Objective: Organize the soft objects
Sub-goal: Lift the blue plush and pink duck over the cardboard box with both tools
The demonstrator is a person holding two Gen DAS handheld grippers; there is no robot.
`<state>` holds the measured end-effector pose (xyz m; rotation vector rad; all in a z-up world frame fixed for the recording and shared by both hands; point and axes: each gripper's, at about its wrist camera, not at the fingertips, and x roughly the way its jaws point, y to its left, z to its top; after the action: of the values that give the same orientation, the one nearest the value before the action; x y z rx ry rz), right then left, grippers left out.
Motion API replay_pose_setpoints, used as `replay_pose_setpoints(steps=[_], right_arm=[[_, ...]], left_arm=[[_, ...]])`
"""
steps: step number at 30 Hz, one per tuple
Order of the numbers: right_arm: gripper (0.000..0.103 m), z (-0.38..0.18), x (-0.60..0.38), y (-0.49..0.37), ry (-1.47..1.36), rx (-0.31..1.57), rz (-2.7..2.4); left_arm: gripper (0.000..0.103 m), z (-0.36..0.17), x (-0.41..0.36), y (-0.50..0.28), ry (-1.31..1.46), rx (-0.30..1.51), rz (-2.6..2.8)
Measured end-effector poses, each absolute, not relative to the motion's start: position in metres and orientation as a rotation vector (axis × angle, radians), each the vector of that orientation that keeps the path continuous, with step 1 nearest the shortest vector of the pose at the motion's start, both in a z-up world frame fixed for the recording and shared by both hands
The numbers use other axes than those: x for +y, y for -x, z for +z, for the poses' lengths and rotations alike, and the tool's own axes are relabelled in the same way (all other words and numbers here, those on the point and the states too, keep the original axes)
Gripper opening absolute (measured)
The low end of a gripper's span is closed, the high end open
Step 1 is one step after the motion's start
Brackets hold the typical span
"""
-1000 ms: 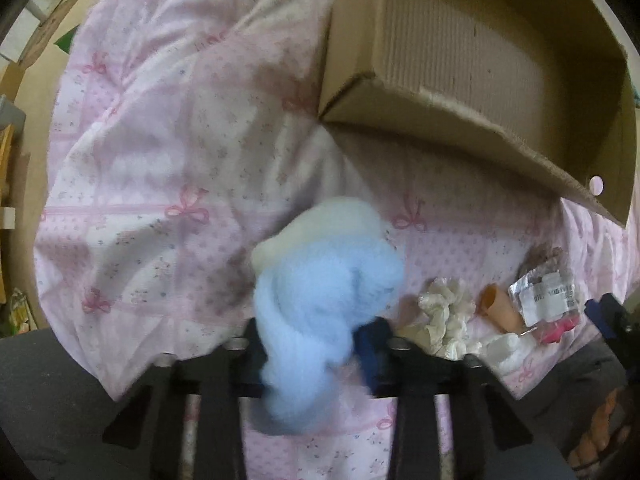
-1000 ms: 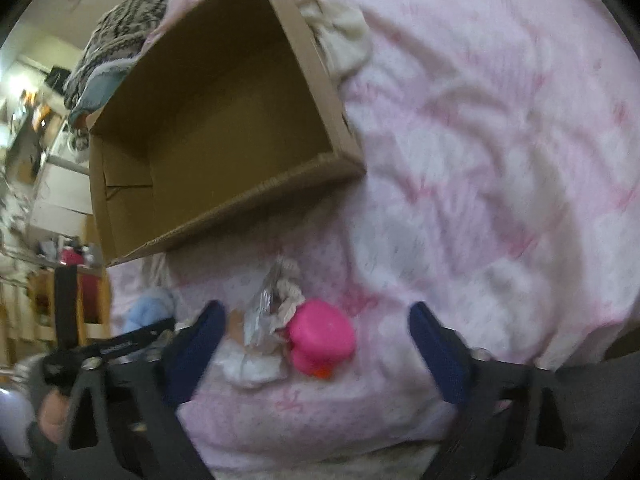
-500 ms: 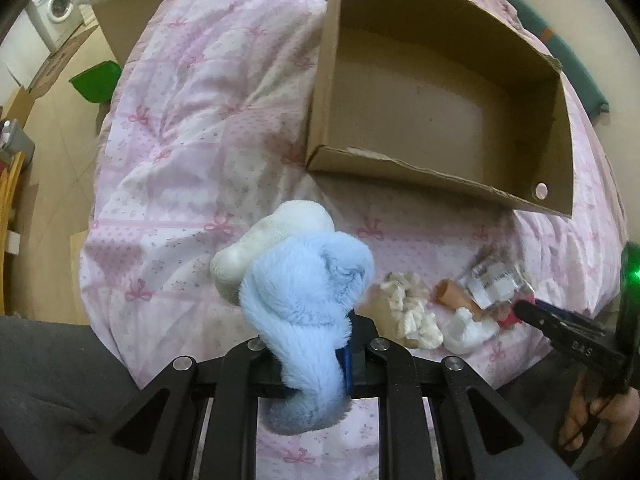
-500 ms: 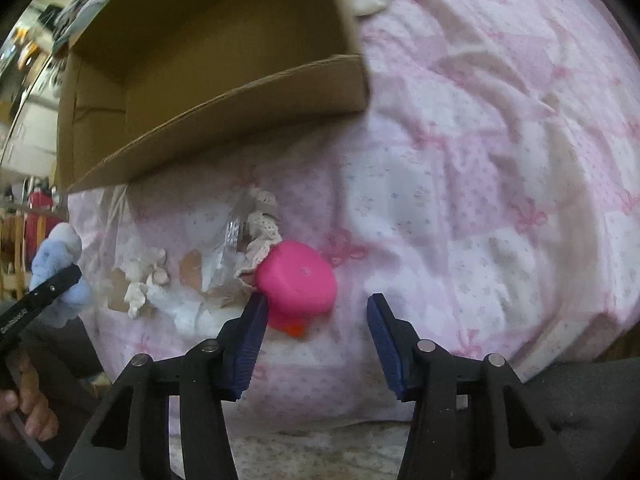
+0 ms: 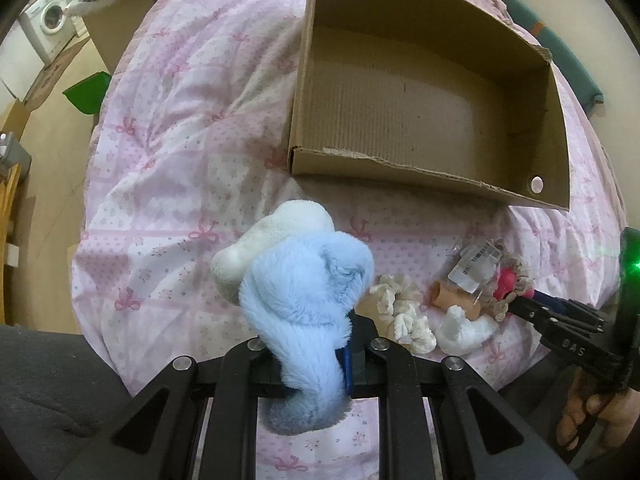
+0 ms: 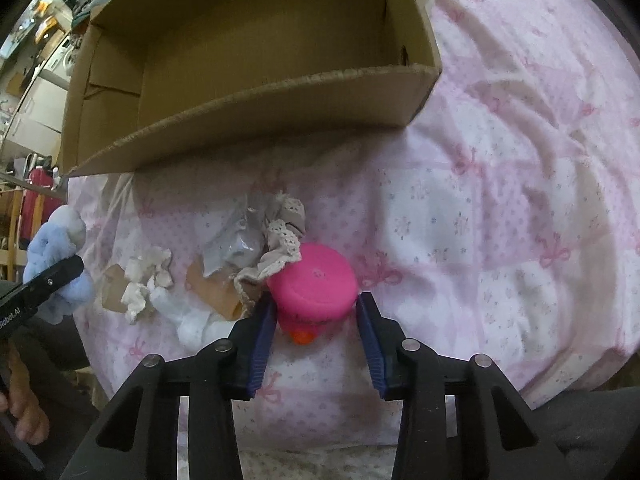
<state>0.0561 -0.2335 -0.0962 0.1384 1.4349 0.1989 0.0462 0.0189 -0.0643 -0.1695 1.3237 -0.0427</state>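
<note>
Now, my readout, line by line:
Left tongs [image 5: 316, 354]: I have them pinching the blue plush [image 5: 308, 292], lifted clear of the bed [image 5: 168, 128] so it can travel to the box.
Plush: it droops down between the jaws and a white part bulges out behind; a grip low on the body lets the bulk hang free.
Right tongs [image 6: 316, 320]: I am closing them around the pink toy [image 6: 314, 284]; the pads flank it but seem not quite pressing yet.
Pink toy: on the bed, just before the box wall, touching the lace scrap [image 6: 280, 240].
Box [image 5: 420, 92]: open and bare inside, set near so both loads drop in easily.
Leftovers: white scrunchie [image 5: 404, 316] and bagged bits [image 5: 476, 268] lie between my two tongs.
</note>
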Motion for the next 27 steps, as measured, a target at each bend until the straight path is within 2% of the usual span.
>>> replay_pose_setpoints(steps=[8, 16, 27], right_arm=[[0.042, -0.057, -0.245, -0.036, -0.107, 1.356, 0.147], [0.042, -0.007, -0.256, -0.025, -0.148, 1.103, 0.152], [0.042, -0.003, -0.231, -0.033, -0.22, 1.022, 0.228]], left_arm=[[0.016, -0.054, 0.026, -0.042, 0.182, 1.295, -0.026], [0.016, -0.039, 0.023, -0.042, 0.143, 1.22, 0.0], [0.016, -0.031, 0.026, -0.042, 0.12, 1.171, 0.026]])
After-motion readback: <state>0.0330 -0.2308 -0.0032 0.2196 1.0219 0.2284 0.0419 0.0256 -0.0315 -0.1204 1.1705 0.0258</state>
